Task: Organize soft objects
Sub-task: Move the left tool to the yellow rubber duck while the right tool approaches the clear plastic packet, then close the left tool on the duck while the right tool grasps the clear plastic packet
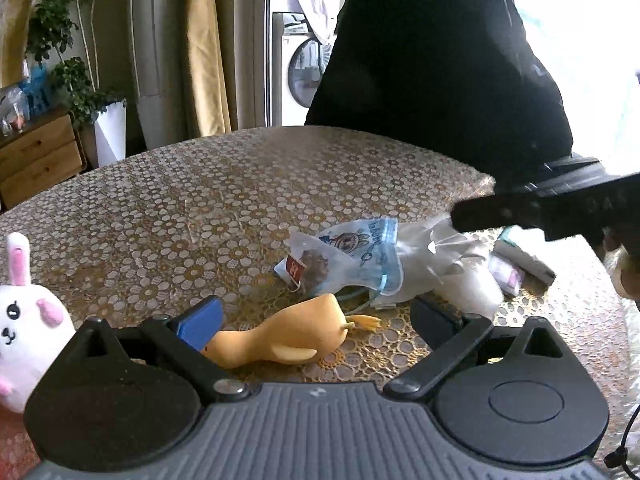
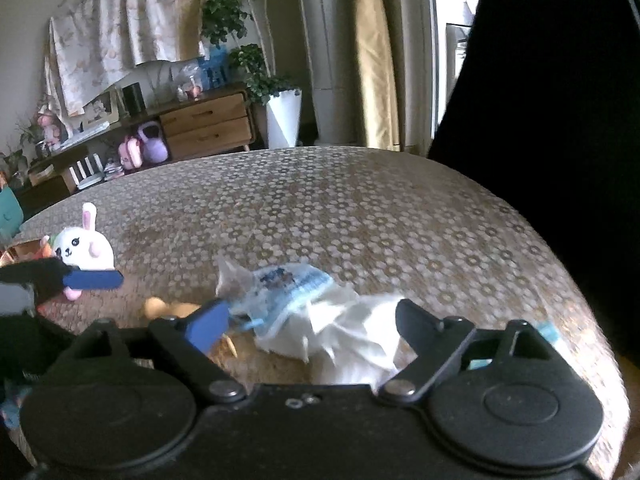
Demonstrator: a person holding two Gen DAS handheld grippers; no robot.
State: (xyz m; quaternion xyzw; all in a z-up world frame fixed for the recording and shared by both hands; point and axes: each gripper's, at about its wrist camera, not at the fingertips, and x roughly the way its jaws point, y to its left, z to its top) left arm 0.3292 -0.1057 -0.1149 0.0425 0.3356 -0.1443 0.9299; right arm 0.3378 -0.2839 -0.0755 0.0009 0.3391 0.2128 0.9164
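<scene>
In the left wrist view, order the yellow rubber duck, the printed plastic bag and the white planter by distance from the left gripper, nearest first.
1. Yellow rubber duck: lying on its side on the table between the open fingers of the left gripper.
2. Printed plastic bag: on the table just beyond the duck, slightly right.
3. White planter: on the floor past the table's far left edge.

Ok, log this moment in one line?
left gripper: open over rubber duck | right gripper: open over plastic bag | plush bunny: untouched
</scene>
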